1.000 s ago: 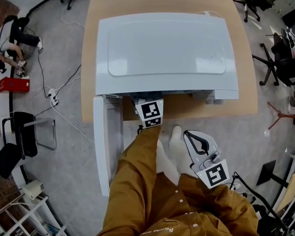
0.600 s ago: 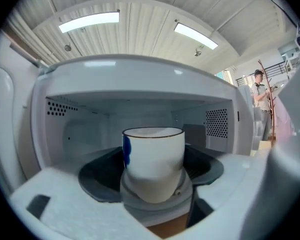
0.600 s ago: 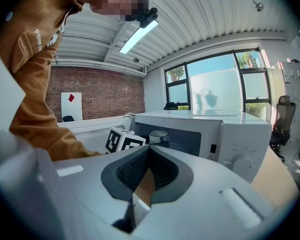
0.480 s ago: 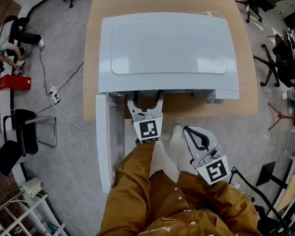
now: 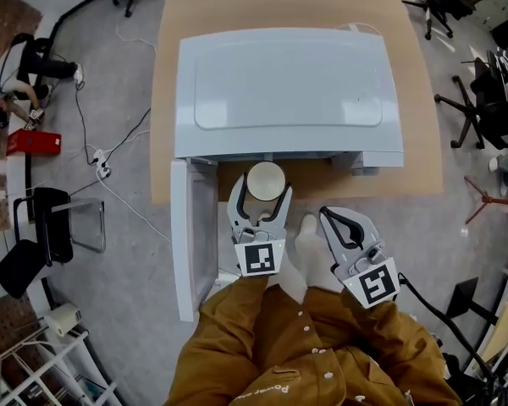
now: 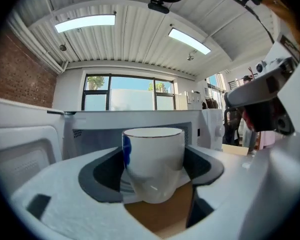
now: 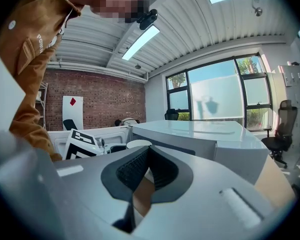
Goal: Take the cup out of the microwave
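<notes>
The white cup [image 5: 265,179] hangs upright just outside the microwave's [image 5: 288,91] front opening, over the wooden table's near edge. My left gripper [image 5: 262,195] is shut on the cup, one jaw on each side. In the left gripper view the cup [image 6: 153,159] fills the space between the dark pads [image 6: 102,176], with the microwave cavity behind it. My right gripper [image 5: 342,229] is held lower right of the cup, near the person's body, shut with nothing in it. In the right gripper view its pads [image 7: 135,170] meet, and the cup rim [image 7: 138,144] shows beyond them.
The microwave door [image 5: 192,235] stands open on the left, reaching past the table [image 5: 423,100] edge towards the person. Office chairs [image 5: 478,108] stand to the right and at the back. Cables [image 5: 102,163] and a black chair [image 5: 46,235] are on the floor at left.
My left gripper has drawn back out of the microwave towards the person, bringing the cup into the open. The right gripper has hardly moved.
</notes>
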The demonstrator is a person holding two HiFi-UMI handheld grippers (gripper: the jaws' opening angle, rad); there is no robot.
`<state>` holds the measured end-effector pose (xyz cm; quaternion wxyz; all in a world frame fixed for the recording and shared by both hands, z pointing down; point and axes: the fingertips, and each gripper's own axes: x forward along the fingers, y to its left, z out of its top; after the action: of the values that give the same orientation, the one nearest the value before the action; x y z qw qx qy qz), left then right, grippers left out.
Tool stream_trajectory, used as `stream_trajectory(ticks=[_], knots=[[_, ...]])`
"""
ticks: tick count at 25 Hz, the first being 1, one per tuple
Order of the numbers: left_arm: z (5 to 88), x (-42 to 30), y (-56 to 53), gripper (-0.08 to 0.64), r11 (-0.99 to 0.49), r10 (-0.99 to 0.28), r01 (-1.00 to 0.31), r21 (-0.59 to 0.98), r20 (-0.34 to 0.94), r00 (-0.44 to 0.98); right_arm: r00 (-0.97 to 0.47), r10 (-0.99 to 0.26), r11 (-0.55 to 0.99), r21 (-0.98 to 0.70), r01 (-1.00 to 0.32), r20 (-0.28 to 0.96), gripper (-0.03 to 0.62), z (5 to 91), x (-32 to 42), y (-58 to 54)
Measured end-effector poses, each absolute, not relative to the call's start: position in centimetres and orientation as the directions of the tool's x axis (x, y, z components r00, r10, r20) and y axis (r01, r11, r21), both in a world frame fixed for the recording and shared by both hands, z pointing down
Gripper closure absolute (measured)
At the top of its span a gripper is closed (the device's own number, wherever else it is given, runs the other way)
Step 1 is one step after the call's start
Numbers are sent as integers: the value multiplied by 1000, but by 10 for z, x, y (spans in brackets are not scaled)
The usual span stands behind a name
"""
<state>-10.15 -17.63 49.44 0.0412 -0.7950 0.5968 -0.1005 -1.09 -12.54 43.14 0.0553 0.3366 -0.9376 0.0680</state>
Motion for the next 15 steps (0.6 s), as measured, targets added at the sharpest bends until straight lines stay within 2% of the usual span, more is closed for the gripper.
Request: stream_trajectory(ticks=[2,4,10,15], knots=[[484,-94,-165,196,-325,-944,-918,-227,142,299,-769,-624,766,-86,-637,138,588,425,-7,-126],[471,-89,-155,196,-337,-938,-920,-201,156,310,-773,-622,770,-82,-633,128,588,418,-4,-127],[413,-82,-138,196,-254,-959,-962,104,99,264,-779,-621,776,-71,-627,87,588,389,6,-129],[375,-73,-132,196,-269,-957,-960,81,92,276,-766,-642,764,-51,-643,26,588,362,17,-138]])
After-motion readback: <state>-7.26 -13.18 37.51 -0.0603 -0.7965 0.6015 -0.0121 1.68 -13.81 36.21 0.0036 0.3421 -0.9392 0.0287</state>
